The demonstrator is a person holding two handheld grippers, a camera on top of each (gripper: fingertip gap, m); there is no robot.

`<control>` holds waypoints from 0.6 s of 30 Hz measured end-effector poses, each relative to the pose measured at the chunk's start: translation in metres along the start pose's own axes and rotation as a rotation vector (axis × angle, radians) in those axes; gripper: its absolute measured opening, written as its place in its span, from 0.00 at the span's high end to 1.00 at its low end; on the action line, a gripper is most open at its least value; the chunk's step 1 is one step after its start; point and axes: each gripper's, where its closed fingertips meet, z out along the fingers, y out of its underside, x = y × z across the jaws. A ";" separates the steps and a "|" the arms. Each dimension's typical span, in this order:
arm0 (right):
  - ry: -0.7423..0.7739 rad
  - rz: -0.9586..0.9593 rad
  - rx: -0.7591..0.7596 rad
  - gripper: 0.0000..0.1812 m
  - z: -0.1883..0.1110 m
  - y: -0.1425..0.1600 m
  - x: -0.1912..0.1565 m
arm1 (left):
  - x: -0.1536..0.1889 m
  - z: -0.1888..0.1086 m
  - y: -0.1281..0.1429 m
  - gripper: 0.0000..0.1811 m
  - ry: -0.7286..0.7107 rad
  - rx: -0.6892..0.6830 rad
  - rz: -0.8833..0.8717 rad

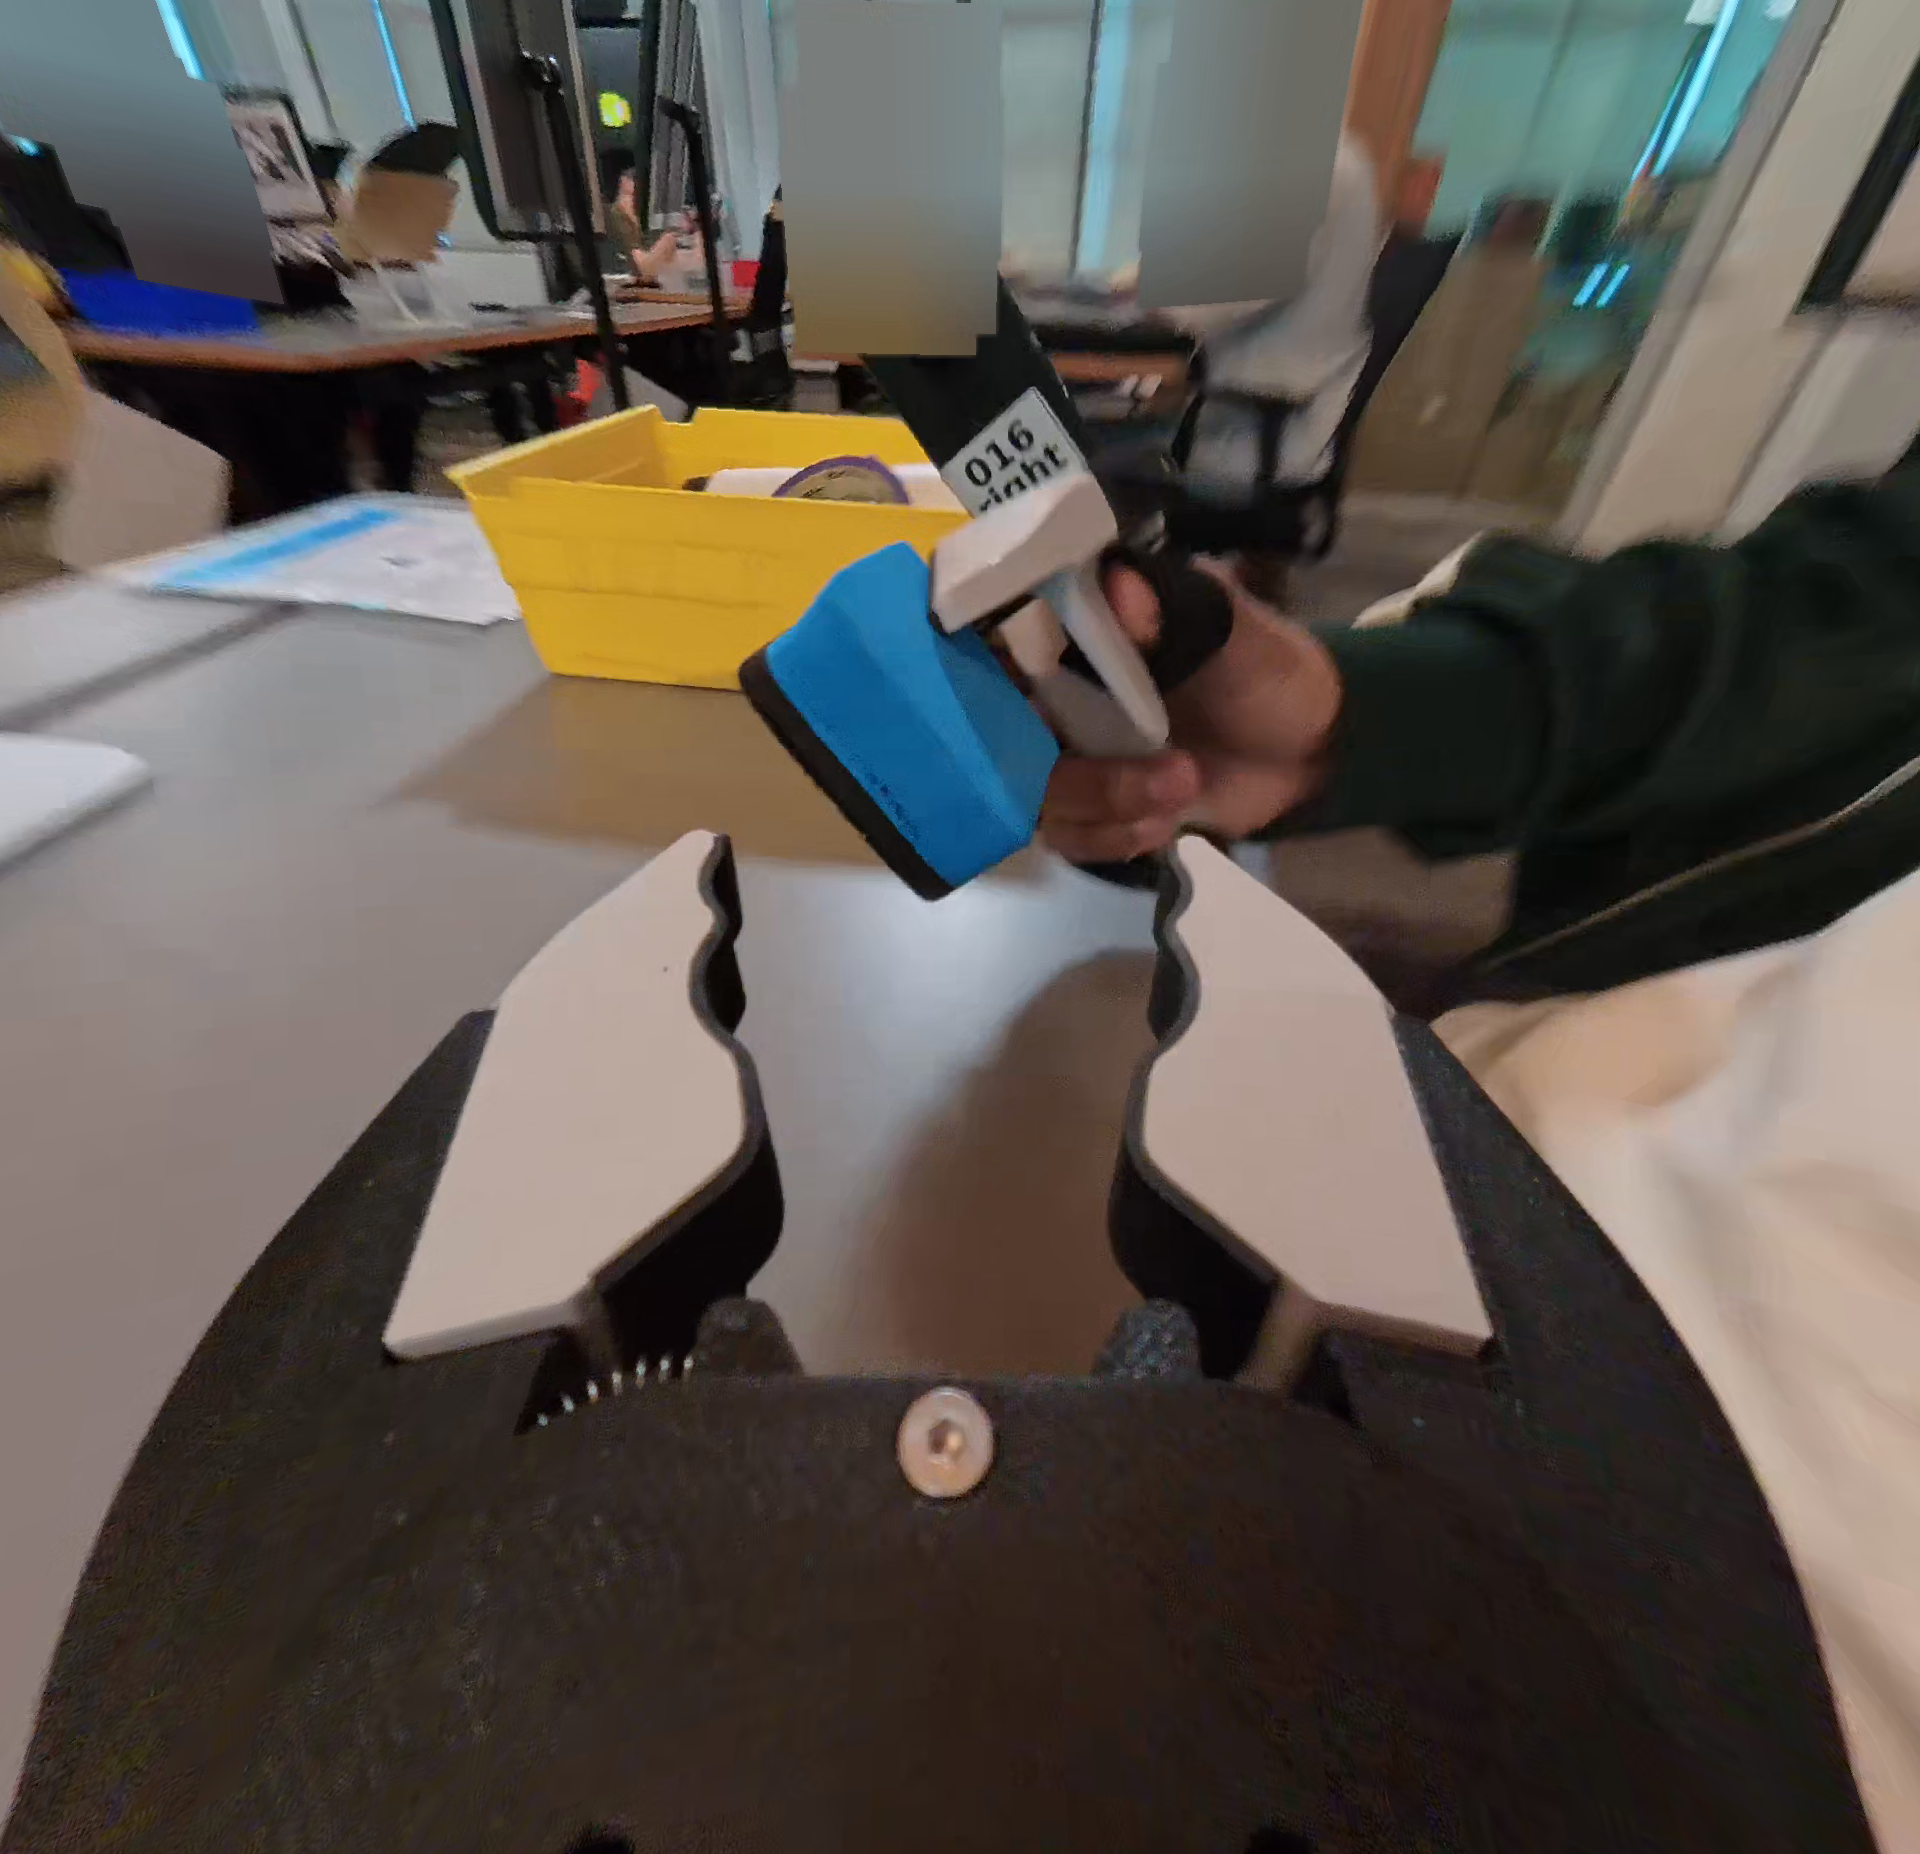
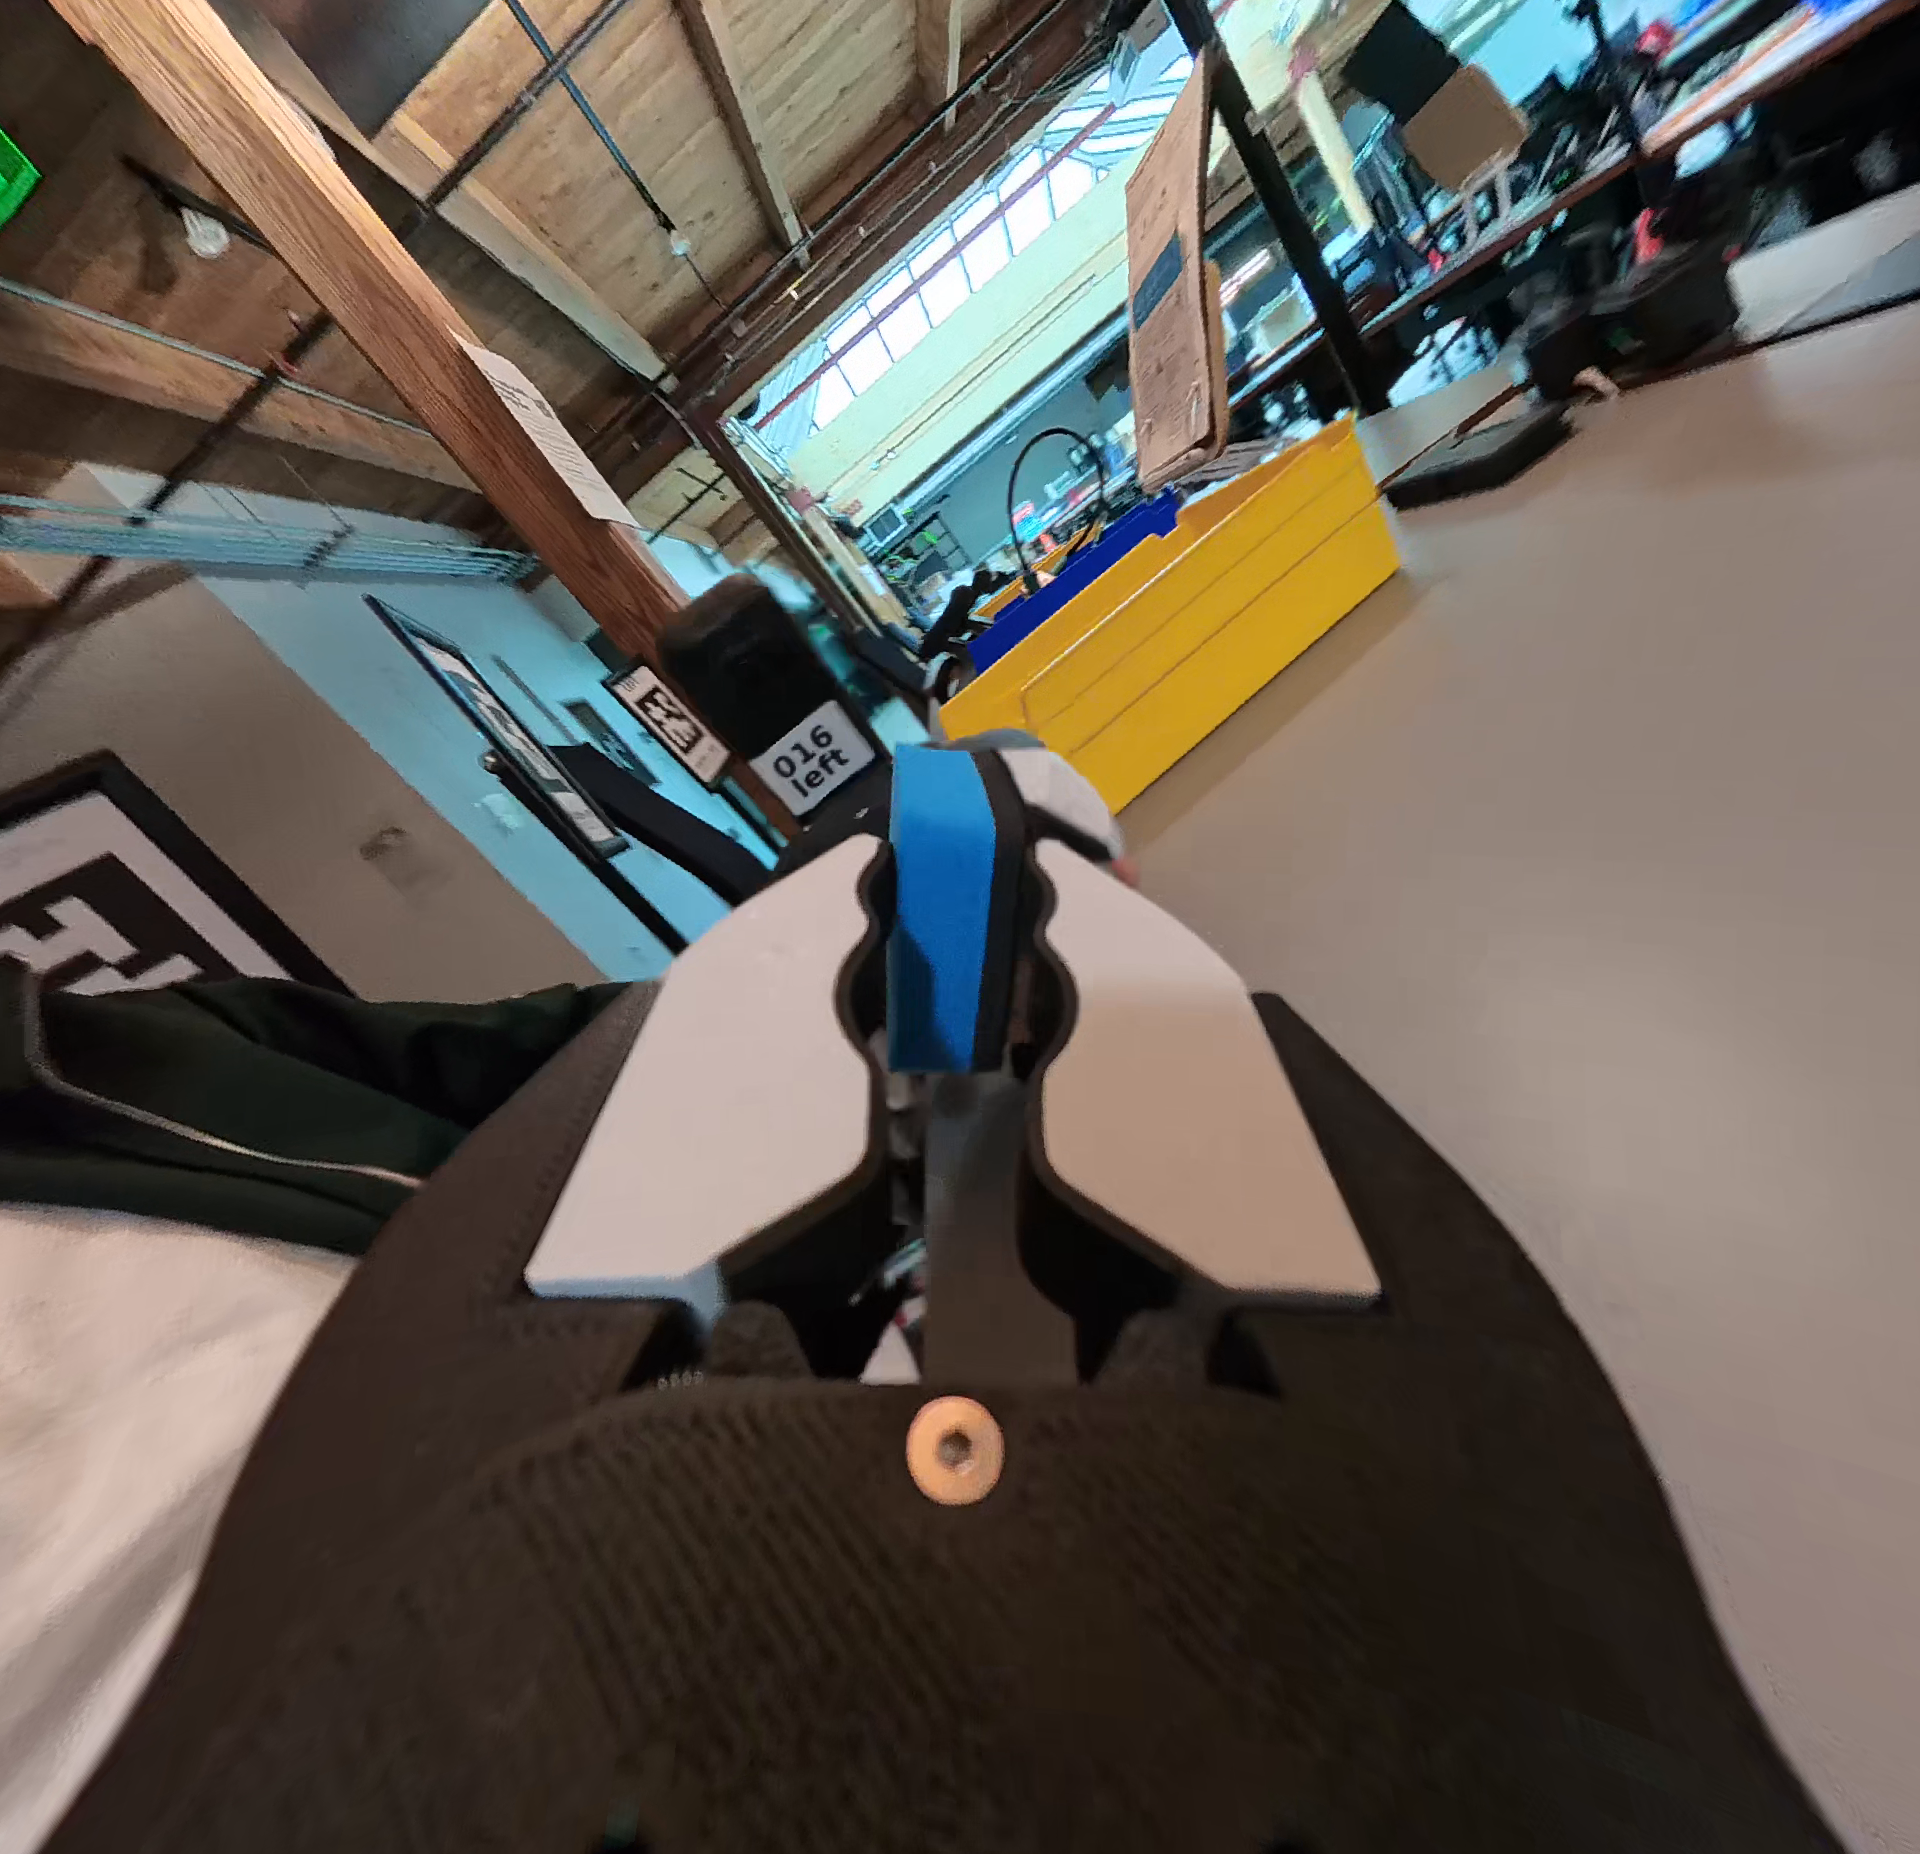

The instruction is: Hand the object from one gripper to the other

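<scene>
Blue eraser block (image 1: 902,715), black felt underneath, sits clamped in the right gripper (image 2: 951,900), held above the counter (image 1: 312,869) at 12 o'clock from the left gripper (image 1: 945,869). The left fingers (image 1: 613,1077) gape wide, empty, with open room between. A yellow bin (image 1: 644,578) stands behind, at 11 o'clock.

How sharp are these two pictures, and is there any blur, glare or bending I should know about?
Left wrist view: the blue eraser and the open left hand-held gripper are sharp, the right edge and far office smear, and the grey table shows soft glare. Right wrist view: the right hand-held gripper, shut on the eraser, is crisp; the frame is tilted, and the wooden beam bows from the wide lens.
</scene>
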 end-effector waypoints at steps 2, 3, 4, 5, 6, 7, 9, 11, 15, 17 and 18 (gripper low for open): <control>-0.032 0.102 -0.013 0.88 -0.002 0.002 0.003 | -0.003 -0.001 0.003 0.54 -0.077 -0.055 0.216; -0.049 0.159 -0.028 0.88 -0.002 0.005 0.005 | -0.005 -0.002 0.002 0.53 -0.122 -0.073 0.309; -0.060 0.214 -0.048 0.88 -0.002 0.009 0.007 | -0.005 -0.003 0.001 0.53 -0.156 -0.078 0.384; -0.073 0.264 -0.069 0.87 -0.001 0.013 0.009 | -0.003 -0.003 -0.002 0.53 -0.176 -0.071 0.434; -0.087 0.309 -0.088 0.87 0.000 0.017 0.010 | 0.000 -0.002 -0.004 0.55 -0.175 -0.065 0.458; -0.107 0.347 -0.105 0.87 0.001 0.021 0.009 | 0.003 -0.001 -0.004 0.57 -0.164 -0.066 0.463; -0.151 0.390 -0.111 0.87 0.004 0.023 0.003 | 0.005 0.001 0.000 0.61 -0.143 -0.083 0.455; -0.162 0.400 -0.123 0.87 0.005 0.025 0.001 | 0.005 0.000 0.001 0.65 -0.129 -0.083 0.441; -0.161 0.390 -0.139 0.87 0.006 0.027 0.000 | 0.007 -0.003 -0.002 0.70 -0.096 -0.063 0.397; -0.167 0.386 -0.128 0.87 0.006 0.027 0.001 | 0.007 -0.002 -0.002 0.70 -0.100 -0.072 0.400; -0.163 0.371 -0.114 0.82 0.007 0.026 0.002 | 0.005 -0.002 -0.002 0.70 -0.107 -0.076 0.394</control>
